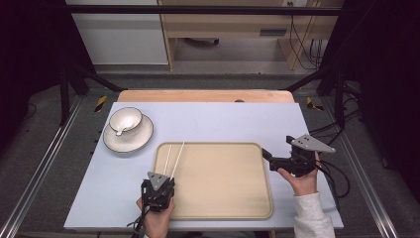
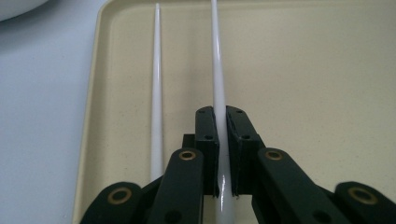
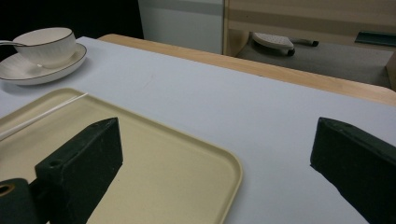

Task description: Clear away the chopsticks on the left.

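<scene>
Now we see the left gripper [image 2: 222, 154] clenched on one white chopstick [image 2: 216, 70], its long axis pointing toward the frame's top over the tray [image 1: 223, 210]; the right gripper [image 3: 219, 158] gapes wide.

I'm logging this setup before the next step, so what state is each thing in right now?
Left gripper: shut on one white chopstick.
Gripped white chopstick: clamped at its thick end, tip pointing away over the tray.
Second white chopstick: lying free on the tray.
Beige plastic tray: flat on the table.
Right gripper: open, holding nothing.
White gold-rimmed bowl: upright on the saucer, spoon inside.
White saucer: flat on the table.
</scene>
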`<action>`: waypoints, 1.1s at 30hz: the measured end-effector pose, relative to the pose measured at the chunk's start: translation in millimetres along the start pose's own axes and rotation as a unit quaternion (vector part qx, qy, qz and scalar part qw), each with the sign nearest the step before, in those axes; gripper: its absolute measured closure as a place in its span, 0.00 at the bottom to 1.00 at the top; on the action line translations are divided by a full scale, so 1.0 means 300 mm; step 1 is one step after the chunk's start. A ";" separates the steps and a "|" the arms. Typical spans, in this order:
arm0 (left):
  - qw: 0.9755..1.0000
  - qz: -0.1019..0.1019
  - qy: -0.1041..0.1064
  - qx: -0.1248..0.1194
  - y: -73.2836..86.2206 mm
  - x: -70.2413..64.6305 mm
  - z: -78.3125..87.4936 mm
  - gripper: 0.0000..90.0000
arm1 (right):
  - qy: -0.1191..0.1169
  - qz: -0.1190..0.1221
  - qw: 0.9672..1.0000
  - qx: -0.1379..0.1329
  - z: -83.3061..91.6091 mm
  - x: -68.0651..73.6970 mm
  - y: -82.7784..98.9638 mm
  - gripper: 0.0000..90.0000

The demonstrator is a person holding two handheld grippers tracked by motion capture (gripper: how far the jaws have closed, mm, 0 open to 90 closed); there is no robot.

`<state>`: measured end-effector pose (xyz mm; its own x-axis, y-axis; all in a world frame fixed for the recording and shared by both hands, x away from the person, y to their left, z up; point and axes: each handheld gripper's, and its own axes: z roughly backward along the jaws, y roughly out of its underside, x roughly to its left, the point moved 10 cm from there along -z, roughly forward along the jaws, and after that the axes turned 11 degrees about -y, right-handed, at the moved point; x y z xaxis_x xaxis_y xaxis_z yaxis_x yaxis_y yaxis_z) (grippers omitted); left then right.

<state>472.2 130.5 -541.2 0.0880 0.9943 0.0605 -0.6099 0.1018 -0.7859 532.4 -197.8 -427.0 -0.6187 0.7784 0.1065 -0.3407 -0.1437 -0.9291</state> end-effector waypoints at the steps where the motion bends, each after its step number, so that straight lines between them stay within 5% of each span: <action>1: 1.000 0.001 -0.002 0.001 0.000 0.000 -0.002 0.93 | -0.001 -0.001 1.000 0.000 0.000 0.001 0.000 0.03; 33: 0.999 -0.022 -0.006 0.022 -0.001 -0.014 -0.016 0.89 | -0.002 -0.001 1.000 -0.001 0.003 0.002 -0.002 0.03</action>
<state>475.7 126.3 -544.2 0.1052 0.9892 0.1018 -0.6403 0.1457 -0.7542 531.6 -197.8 -426.0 -0.6211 0.7759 0.1106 -0.3407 -0.1403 -0.9296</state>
